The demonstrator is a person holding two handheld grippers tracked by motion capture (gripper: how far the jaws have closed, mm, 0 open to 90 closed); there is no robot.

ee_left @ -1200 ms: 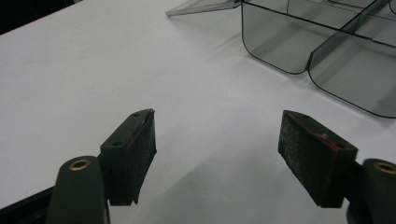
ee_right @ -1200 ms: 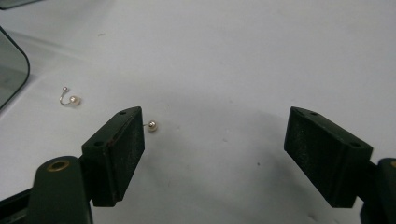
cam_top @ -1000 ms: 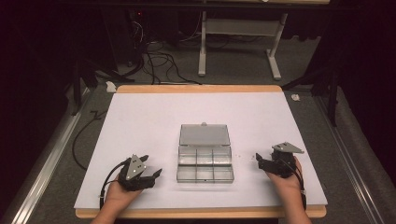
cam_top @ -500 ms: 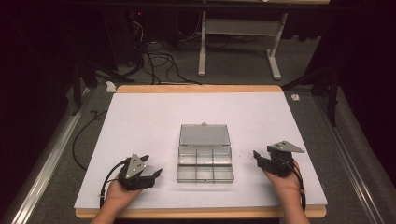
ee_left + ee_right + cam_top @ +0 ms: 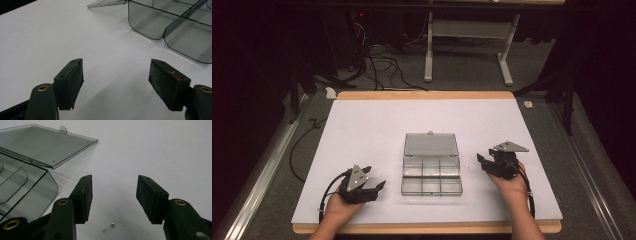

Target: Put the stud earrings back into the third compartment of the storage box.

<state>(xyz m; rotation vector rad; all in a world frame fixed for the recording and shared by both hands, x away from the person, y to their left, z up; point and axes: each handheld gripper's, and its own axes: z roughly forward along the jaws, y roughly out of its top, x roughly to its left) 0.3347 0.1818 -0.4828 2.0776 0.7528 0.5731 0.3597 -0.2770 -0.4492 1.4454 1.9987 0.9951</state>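
Compartment box open, small metal piece waiting beside it

Compartment box [image 5: 431, 169] of clear grey plastic sits at the middle of the white table [image 5: 362, 130], its lid [image 5: 431, 144] folded flat away from the person and its cells looking empty. Just to the right of the box, on the bare table, lies a tiny metal piece [image 5: 112, 224], perhaps a stud or small screw; it is too small to identify. The right gripper [image 5: 113, 195] hovers low over that spot, jaws wide apart and holding nothing, the piece lying between and slightly behind the pads. The left gripper [image 5: 116, 80] rests to the left of the box, near its front corner, also wide open and empty.

The step in hand looks like picking up the piece for a cell of the box. To do it well, draw the right gripper back a little so the pads straddle the piece, lower until they nearly touch the table, then close slowly so it doesn't skid away. The left gripper could steady the box wall.
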